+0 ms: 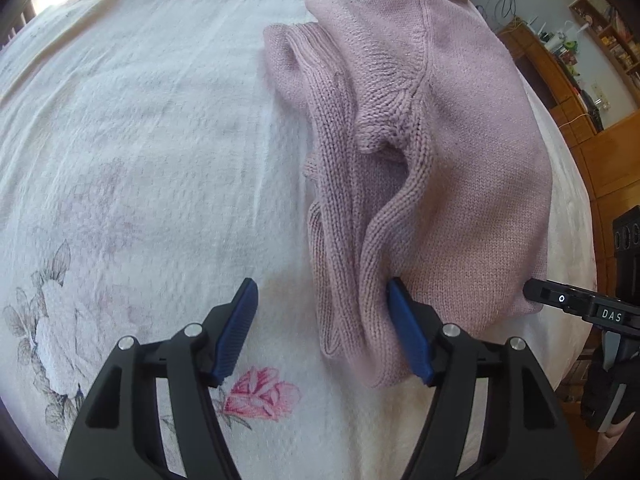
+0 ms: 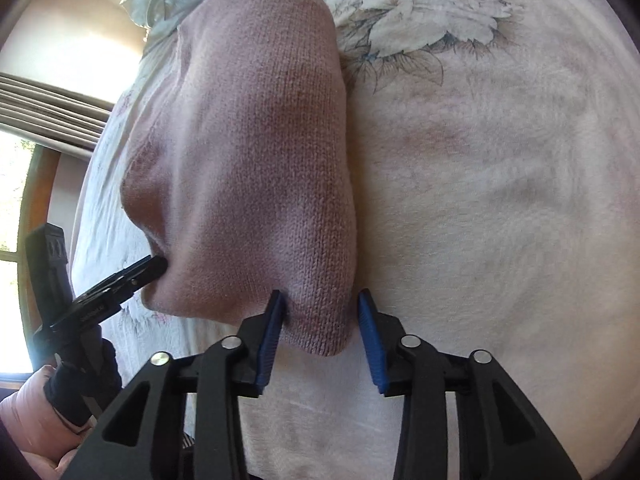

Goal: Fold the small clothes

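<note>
Inspecting from left to right, the white floral-printed bedspread (image 1: 120,160) lies bare on its left half, and the left gripper (image 1: 322,332) hovers low over it with its blue-padded fingers (image 1: 236,328) spread wide, holding nothing; the right-hand pad rests against the near folds of the dusty-pink knitted sweater (image 1: 440,160), while the left-hand pad stands clear over the sheet. The sweater lies partly folded on the right half of the bedspread, with a sleeve and ribbed edge bunched along its left side in loose ridges. Further right, the right gripper (image 2: 320,328) straddles the sweater's near corner, fingers parted and not closed on the knit; one pad touches the cloth, the other sits just beside its edge over the bedspread. Risk assessment: the bunched sleeve is the chief hazard, since closing the left fingers from this position would likely catch only one ridge or several uneven layers, dragging the fold askew. The right fingers may pinch the sheet along with the corner, as the outer pad is close to the bedspread. Unequal lifting by the two grippers would probably skew the garment, and the loose knit appears likely to stretch or sag. At the far right of the left view, wooden shelving (image 1: 560,80) against the wall holds small items too indistinct to identify. No container forms part of the work area.
</note>
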Demonstrator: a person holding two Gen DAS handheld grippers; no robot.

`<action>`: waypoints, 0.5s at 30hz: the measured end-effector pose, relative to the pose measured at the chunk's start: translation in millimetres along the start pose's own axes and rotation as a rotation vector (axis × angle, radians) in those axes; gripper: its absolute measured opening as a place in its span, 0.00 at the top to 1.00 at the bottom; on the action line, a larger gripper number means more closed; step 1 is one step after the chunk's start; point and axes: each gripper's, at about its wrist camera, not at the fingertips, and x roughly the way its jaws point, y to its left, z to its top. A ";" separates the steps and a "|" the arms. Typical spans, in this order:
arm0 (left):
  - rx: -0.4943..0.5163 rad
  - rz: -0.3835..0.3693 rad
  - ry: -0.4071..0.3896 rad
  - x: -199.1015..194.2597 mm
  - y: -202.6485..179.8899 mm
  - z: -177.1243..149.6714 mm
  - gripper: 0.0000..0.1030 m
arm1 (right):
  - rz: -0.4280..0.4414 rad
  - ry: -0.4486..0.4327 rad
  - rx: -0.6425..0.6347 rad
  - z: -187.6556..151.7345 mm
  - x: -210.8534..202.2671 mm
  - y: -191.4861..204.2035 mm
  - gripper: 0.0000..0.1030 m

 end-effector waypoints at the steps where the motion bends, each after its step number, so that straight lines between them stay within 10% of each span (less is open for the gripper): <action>1: 0.004 0.006 -0.009 -6.7 -1.4 -0.5 0.37 | -0.012 -0.022 -0.007 -1.2 -4.9 6.7 0.51; 6: 0.011 0.015 -0.040 -43.4 -7.7 -3.9 0.32 | -0.066 -0.134 -0.011 -13.8 -37.3 26.9 0.21; 15: 0.043 0.085 -0.114 -99.2 -35.4 -28.3 0.18 | -0.238 -0.170 -0.101 -42.9 -68.1 61.5 0.14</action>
